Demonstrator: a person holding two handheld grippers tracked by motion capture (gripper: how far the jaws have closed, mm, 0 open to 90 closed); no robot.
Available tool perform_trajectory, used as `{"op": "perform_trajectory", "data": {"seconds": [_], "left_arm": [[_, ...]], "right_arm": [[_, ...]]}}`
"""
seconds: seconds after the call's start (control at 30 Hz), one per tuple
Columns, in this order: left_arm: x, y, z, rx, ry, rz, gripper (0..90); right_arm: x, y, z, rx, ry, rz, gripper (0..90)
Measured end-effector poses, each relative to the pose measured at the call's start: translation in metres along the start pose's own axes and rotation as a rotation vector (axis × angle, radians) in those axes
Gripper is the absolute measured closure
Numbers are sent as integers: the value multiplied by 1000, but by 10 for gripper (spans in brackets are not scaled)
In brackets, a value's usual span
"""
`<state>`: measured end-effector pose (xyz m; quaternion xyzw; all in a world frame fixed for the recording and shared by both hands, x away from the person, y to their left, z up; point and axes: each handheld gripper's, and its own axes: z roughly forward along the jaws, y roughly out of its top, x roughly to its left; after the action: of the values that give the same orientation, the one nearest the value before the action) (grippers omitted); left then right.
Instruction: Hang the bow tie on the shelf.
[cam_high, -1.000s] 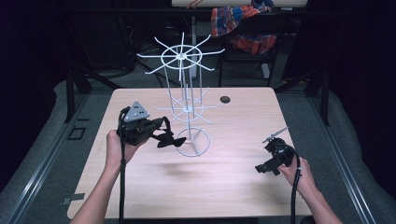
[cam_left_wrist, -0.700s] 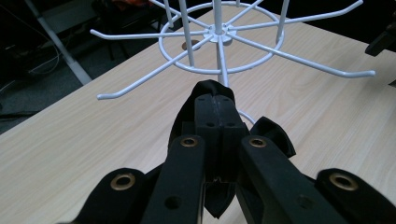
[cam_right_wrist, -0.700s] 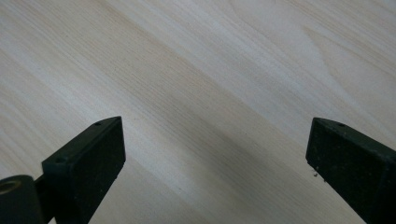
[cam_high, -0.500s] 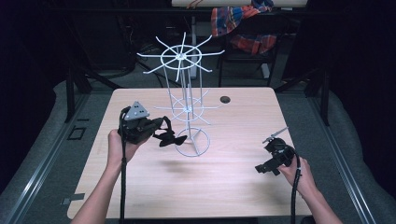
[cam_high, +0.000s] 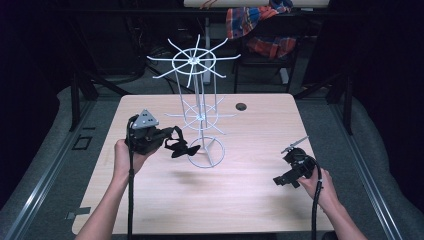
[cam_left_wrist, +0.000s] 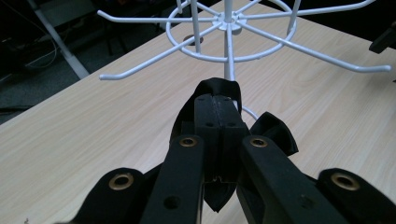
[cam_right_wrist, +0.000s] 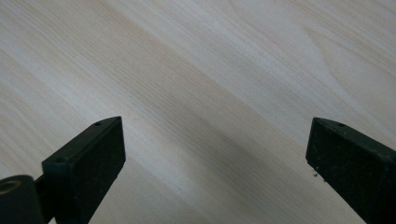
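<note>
Change since earlier frame: left gripper (cam_high: 176, 144) and its black bow tie (cam_high: 182, 148) have shifted slightly toward the rack's base ring; right gripper (cam_high: 287, 178) has stayed put.
Left gripper: jaws pressed together, clamped on the bow tie's black band (cam_left_wrist: 215, 88); held above the table by the left hand (cam_high: 122, 155), pointing right toward the rack.
Bow tie: hangs off the jaw tips; one black wing (cam_left_wrist: 275, 131) shows to the right of the jaws in the left gripper view, just near of the rack's post and close to the base ring (cam_high: 206, 152).
Right gripper, high view: held low over the near right part of the table by the right hand (cam_high: 320, 186), well apart from the rack.
Right gripper, own view: jaws spread wide, nothing between them, bare wood grain beneath (cam_right_wrist: 205, 107).
Rack: white wire display rack (cam_high: 195, 62), upright at table centre; upper spoked hook ring, lower hook ring (cam_left_wrist: 233, 28), round base.
Table: light wood top (cam_high: 240, 200).
Far side: small dark round object (cam_high: 241, 106) on the table near the far edge, right of the rack.
Background: plaid cloth (cam_high: 260, 25) over dark furniture beyond the table.
</note>
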<state>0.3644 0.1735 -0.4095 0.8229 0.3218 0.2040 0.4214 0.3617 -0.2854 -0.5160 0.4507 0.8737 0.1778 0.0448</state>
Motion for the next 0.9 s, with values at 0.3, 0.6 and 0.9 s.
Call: {"op": "perform_trajectory", "data": {"seconds": [0.3, 0.6, 0.9], "left_arm": [[1, -2, 2, 13, -15, -3, 865], [2, -7, -1, 26, -32, -14, 752], [5, -15, -10, 64, 5, -39, 433]], "right_arm": [[0, 0, 0, -3, 9, 6, 43], [3, 0, 1, -25, 5, 21, 43], [3, 2, 1, -11, 5, 1, 43]]}}
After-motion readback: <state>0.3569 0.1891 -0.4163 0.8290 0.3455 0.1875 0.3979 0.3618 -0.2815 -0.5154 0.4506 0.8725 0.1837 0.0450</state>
